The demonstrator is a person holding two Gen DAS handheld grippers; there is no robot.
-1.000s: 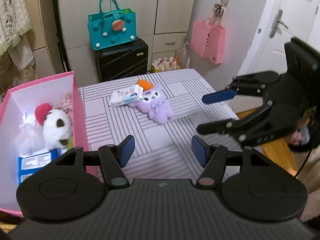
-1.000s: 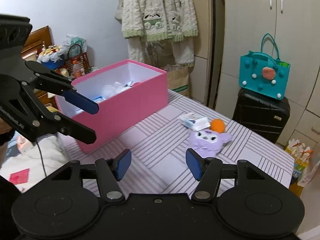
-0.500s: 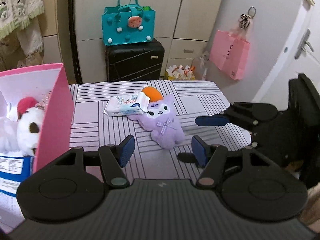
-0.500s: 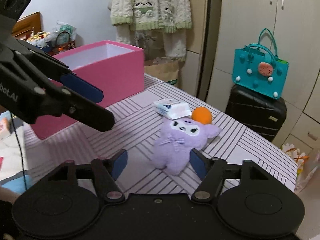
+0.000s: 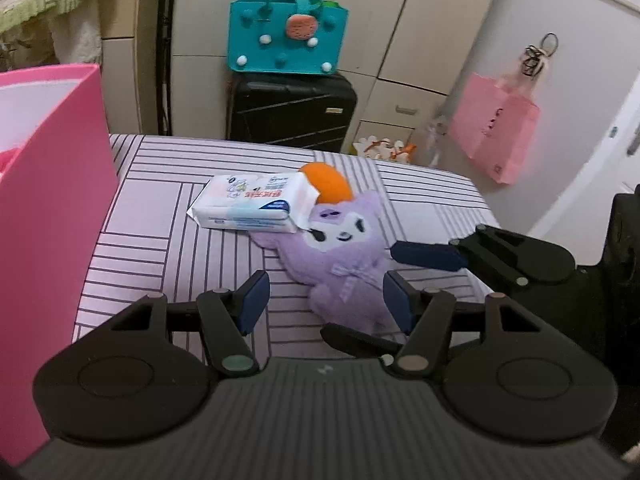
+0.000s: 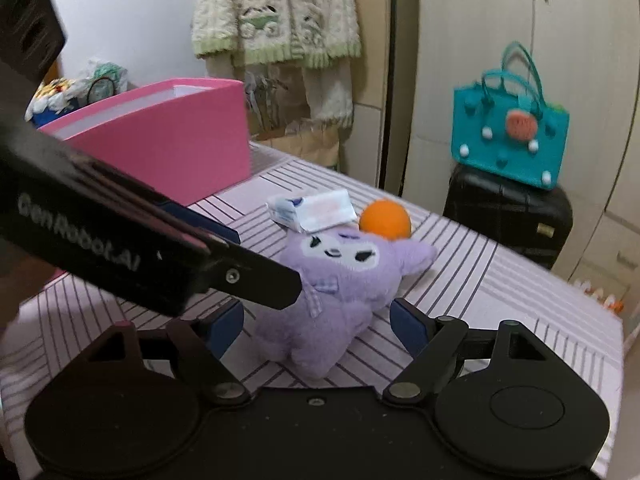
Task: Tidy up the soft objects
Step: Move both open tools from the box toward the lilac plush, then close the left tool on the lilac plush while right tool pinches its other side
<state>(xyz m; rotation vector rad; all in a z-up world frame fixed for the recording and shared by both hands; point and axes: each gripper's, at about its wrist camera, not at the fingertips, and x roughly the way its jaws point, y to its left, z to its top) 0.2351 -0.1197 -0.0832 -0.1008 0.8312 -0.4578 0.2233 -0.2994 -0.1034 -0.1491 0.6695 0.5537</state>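
A purple plush toy lies on the striped tablecloth. A white tissue pack and an orange ball rest against its head. My right gripper is low over the plush's lower body, which sits between the opening jaws; the pads do not press it. My left gripper is open just in front of the plush, holding nothing, and crosses the right wrist view as the left gripper. The right gripper reaches in from the right. The pink box stands left.
A teal felt bag sits on a black suitcase behind the table. A pink paper bag hangs by the door. A knitted cardigan hangs on the wardrobe. The table's far right edge drops off.
Both grippers have come down and closer to the purple plush. The right jaws have spread wider, now straddling its lower body. The inside of the pink box has slid out of the left view.
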